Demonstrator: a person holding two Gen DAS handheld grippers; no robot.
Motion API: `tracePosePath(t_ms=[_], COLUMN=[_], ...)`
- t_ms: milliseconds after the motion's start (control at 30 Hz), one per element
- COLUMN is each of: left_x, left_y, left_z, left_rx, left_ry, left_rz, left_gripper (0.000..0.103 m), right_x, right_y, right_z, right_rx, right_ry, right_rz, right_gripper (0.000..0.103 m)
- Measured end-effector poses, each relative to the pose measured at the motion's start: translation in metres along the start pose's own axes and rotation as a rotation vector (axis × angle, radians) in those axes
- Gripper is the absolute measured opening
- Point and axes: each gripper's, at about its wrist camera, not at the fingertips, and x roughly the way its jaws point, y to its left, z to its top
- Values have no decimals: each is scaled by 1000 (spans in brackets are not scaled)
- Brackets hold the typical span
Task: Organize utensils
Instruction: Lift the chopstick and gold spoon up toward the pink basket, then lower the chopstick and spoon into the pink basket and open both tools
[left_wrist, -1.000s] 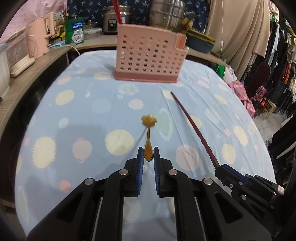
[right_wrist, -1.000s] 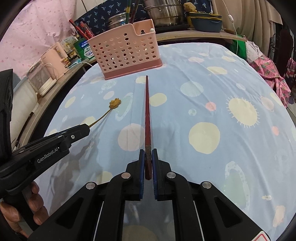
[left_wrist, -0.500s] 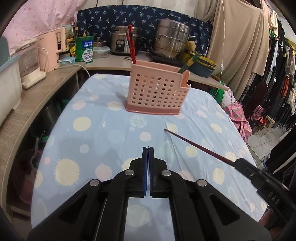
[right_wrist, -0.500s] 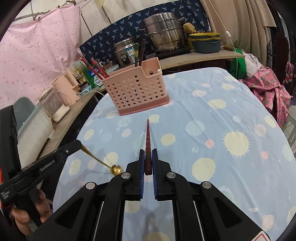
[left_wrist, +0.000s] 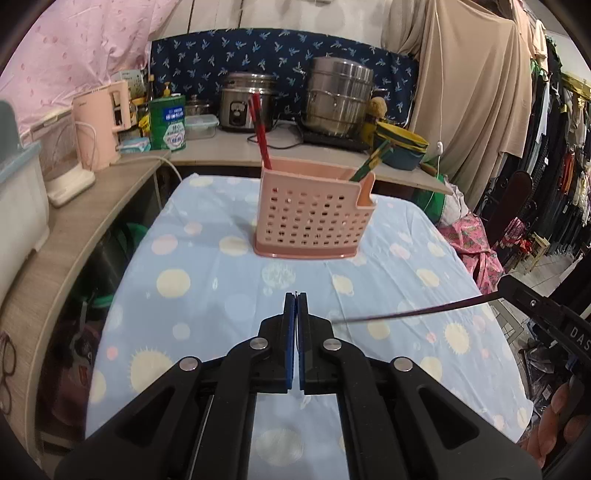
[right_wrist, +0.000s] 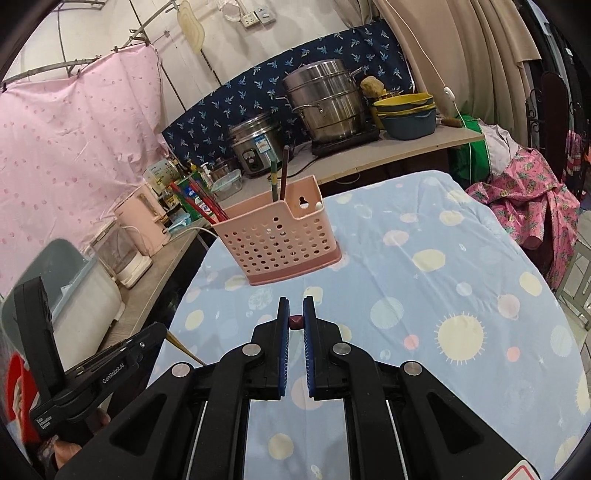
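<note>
Two grippers of mine are now up higher above the spotty blue cloth (left_wrist: 207, 295). Left gripper (left_wrist: 296, 295) pinches the thin gold spoon (right_wrist: 181, 347); right gripper (right_wrist: 296, 306) pinches the dark red chopstick (left_wrist: 406, 314). Ahead stands the pink basket (left_wrist: 310, 218), pots (left_wrist: 338, 99) behind.
</note>
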Motion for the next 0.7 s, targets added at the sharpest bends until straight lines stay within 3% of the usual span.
tracePosePath(t_ms=[400,700], left_x=[-5,7], left_y=[-1,-1], left_z=[75,147], left_rx=[10,31], left_ry=[-111,-225], left_rz=[-25,23], left_gripper=[1,1], right_x=[0,14], right_y=[16,22], right_z=[64,129], right_rx=[-10,48], right_ry=[-115,-270], right_rz=[44,89], right_gripper=[7,7])
